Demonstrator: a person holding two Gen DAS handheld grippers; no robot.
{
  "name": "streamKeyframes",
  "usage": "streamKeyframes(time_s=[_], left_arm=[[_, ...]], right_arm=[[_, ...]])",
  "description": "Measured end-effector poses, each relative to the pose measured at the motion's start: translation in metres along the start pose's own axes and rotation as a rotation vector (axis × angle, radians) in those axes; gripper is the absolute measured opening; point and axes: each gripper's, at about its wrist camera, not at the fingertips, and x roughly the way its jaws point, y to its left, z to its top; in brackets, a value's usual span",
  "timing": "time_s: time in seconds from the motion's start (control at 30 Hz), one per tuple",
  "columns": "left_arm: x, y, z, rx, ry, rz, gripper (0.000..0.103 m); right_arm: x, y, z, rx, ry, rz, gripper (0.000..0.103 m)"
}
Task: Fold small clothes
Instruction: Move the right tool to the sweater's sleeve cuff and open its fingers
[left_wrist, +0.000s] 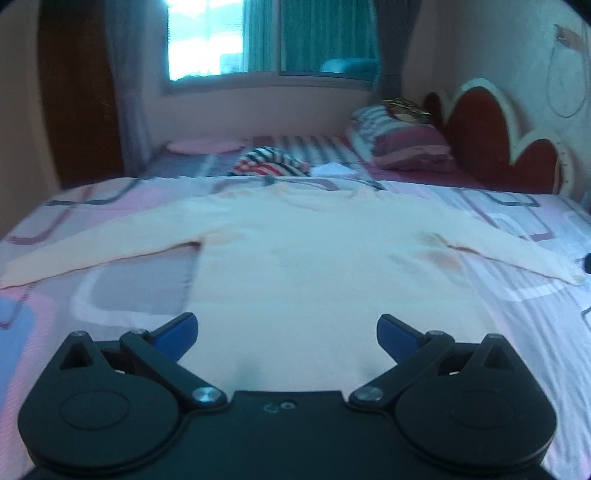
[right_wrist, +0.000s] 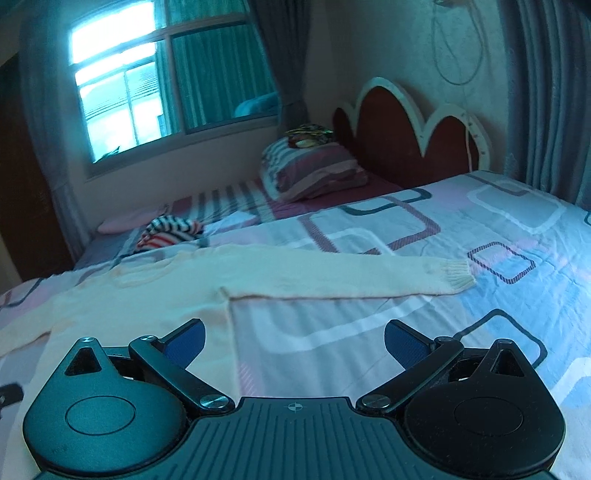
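Observation:
A cream long-sleeved sweater (left_wrist: 314, 258) lies flat on the patterned bedspread (left_wrist: 110, 295), collar away from me, both sleeves spread out sideways. My left gripper (left_wrist: 287, 334) is open and empty, just above the sweater's lower hem at its middle. My right gripper (right_wrist: 294, 341) is open and empty, near the sweater's (right_wrist: 147, 302) right side edge below the armpit. The right sleeve (right_wrist: 351, 277) stretches out to the right, its ribbed cuff (right_wrist: 456, 277) on the bedspread (right_wrist: 480, 240).
A striped garment (left_wrist: 269, 162) lies bunched beyond the collar; it also shows in the right wrist view (right_wrist: 170, 230). A striped pillow (right_wrist: 314, 171) and a red scalloped headboard (right_wrist: 402, 147) stand at the far right. A window (left_wrist: 229, 37) and curtains are behind the bed.

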Motion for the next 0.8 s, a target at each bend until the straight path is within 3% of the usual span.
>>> streamKeyframes(time_s=[0.07,0.13,0.17,0.2,0.33,0.37,0.47,0.8], left_arm=[[0.01,-0.002,0.003,0.001,-0.002,-0.01,0.102],[0.025,-0.006,0.006,0.025,-0.007,0.026,0.102],[0.033,-0.006,0.008,0.039,0.0,0.035,0.102],[0.041,-0.006,0.01,0.047,0.002,0.038,0.1],[0.07,0.006,0.02,0.027,0.001,0.058,0.088],[0.076,0.009,0.022,0.017,0.003,0.065,0.083],[0.093,0.018,0.026,0.001,0.015,0.083,0.081],[0.126,0.023,0.022,0.025,0.071,0.091,0.082]], right_arm=[[0.013,-0.009,0.005,0.013,-0.006,-0.012,0.103],[0.025,-0.019,0.01,0.029,-0.015,-0.028,0.101],[0.032,-0.025,0.012,0.038,-0.018,-0.037,0.085],[0.04,-0.031,0.016,0.046,-0.014,-0.041,0.077],[0.072,-0.061,0.025,0.106,-0.005,-0.093,0.068],[0.079,-0.069,0.027,0.119,-0.009,-0.11,0.06],[0.102,-0.102,0.029,0.186,0.006,-0.156,0.045],[0.147,-0.202,0.013,0.447,0.054,-0.293,0.045]])
